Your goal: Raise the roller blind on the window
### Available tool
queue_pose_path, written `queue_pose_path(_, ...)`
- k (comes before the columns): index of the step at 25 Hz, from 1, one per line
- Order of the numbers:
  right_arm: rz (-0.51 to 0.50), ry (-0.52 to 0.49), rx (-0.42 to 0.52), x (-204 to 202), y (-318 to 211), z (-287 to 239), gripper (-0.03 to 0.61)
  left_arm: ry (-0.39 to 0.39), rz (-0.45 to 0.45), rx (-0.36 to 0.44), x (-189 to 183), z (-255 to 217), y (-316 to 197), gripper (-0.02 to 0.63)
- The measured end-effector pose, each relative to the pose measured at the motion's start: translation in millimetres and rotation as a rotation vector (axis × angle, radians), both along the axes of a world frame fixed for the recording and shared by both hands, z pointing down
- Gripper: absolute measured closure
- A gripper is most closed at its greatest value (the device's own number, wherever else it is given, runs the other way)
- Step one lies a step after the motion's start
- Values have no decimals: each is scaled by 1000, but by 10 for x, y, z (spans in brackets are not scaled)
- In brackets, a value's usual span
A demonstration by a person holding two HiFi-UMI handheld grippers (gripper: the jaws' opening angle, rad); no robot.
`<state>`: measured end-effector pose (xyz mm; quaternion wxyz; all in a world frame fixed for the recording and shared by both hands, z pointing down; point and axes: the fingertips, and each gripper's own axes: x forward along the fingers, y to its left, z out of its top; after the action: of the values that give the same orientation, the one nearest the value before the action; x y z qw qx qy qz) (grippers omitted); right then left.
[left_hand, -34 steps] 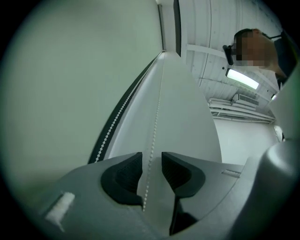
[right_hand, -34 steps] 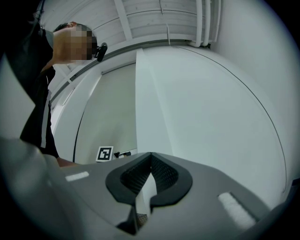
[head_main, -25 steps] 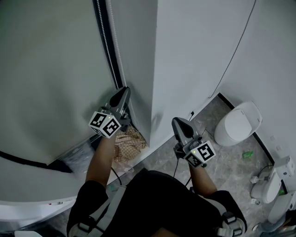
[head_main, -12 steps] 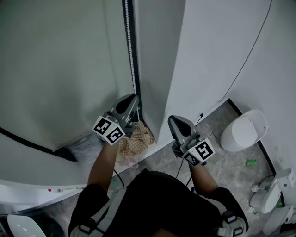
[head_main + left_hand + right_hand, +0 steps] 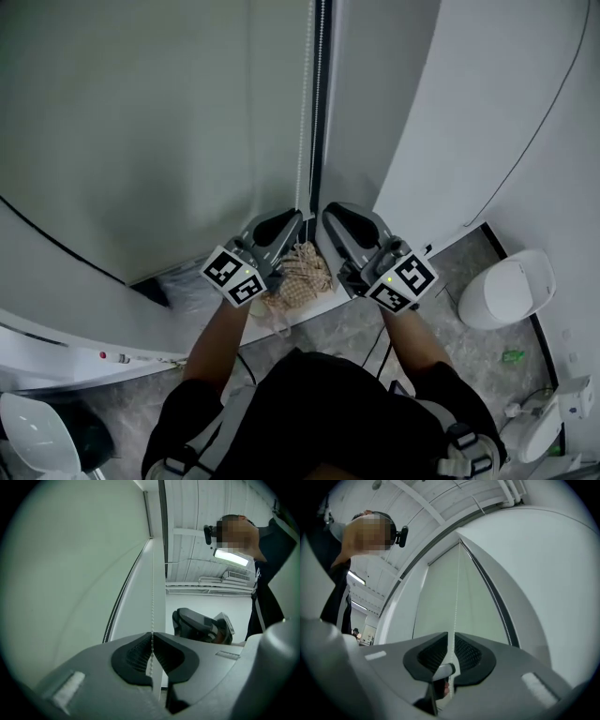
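Observation:
The pale green roller blind (image 5: 141,122) hangs down over the window on the left. Its white bead chain (image 5: 304,112) runs down beside a dark frame strip (image 5: 322,94). My left gripper (image 5: 292,217) is shut on the bead chain (image 5: 153,597), which passes straight between its dark pads (image 5: 136,653). My right gripper (image 5: 330,211) is close beside it on the right, pointing up. Its jaws have just been opening, and the chain (image 5: 456,602) lies in the narrow gap between them, not pinched. The left gripper view also shows the right gripper (image 5: 201,627).
A white wall (image 5: 450,112) with a thin black cable (image 5: 553,94) stands to the right. On the grey floor below lie a beige mesh bundle (image 5: 302,272), a white toilet-like object (image 5: 506,291) and a small green item (image 5: 513,356).
My right gripper rose from low on the right to the chain beside the left gripper. The left gripper stayed closed on the chain while the view swung right.

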<state>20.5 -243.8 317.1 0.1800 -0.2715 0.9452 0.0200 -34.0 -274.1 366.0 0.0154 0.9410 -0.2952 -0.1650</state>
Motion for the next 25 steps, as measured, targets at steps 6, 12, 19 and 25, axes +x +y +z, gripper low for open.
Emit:
queue_pose_path(6,-76,11,37,-309,-132,-375,469,30,1,-19,-106,7,155,601)
queue_pose_path(12,-115,13,55,-561,-245,-635,425,43,29,-24,-43,43,222,601)
queue_pose_path(19,-97,-90,61,-500,-292,-992,491,36,44,-20,-12,48,264,601)
queue_pose_path(25,-96,-74,59,-451,-361,-993,560,39,53,-21,46,79,214,601)
